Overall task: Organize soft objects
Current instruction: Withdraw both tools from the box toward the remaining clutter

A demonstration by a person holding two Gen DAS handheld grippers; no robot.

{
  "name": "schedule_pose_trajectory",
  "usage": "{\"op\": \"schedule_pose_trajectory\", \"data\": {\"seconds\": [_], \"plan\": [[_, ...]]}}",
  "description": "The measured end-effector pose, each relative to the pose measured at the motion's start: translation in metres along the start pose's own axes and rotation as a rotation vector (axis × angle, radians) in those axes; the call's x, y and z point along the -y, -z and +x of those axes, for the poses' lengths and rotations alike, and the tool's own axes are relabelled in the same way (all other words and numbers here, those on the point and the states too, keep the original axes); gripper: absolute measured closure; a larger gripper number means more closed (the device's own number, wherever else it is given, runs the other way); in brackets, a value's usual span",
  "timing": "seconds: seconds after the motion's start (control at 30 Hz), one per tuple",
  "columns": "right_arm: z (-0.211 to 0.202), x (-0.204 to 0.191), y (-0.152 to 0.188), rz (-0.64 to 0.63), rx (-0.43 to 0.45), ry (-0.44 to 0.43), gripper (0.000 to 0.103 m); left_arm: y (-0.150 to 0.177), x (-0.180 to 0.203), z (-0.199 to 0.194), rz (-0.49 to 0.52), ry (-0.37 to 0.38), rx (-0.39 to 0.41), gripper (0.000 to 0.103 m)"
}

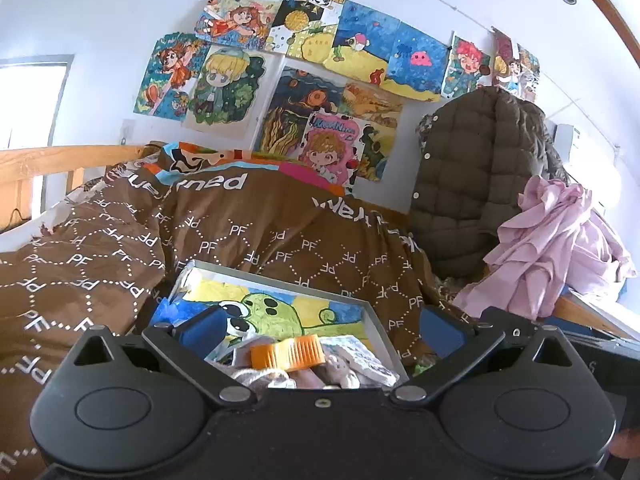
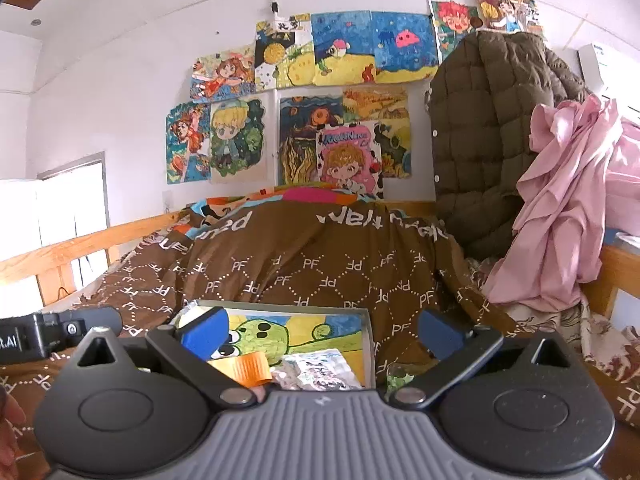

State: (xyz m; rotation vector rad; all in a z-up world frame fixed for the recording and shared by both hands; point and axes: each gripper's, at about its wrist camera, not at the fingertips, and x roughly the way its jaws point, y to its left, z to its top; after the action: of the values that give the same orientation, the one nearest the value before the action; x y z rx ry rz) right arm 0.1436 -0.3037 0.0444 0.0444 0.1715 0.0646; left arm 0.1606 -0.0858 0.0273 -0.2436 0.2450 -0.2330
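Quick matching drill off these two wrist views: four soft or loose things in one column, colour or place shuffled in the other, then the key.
Things:
1. duvet
2. quilted jacket
3. crumpled cloth
4. ribbed lid

Descriptions:
A. pink, heaped at the right over the wooden bed rail
B. orange, lying in the open box just ahead of the grippers
C. brown with a repeated white PF print, spread across the bed
D. olive-brown with snap buttons, propped upright against the wall

Pairs: 1-C, 2-D, 3-A, 4-B
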Motion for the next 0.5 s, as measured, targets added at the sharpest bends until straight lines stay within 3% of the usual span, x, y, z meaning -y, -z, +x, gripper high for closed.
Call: {"op": "schedule_pose_trajectory", "data": {"seconds": [0.5], "plan": [[-0.046,-0.025,0.036,-0.05,-0.085,-0.014,0.0,0.031,-0.022,-0.049,0.029,-0.053,-0.044,0.001]]}}
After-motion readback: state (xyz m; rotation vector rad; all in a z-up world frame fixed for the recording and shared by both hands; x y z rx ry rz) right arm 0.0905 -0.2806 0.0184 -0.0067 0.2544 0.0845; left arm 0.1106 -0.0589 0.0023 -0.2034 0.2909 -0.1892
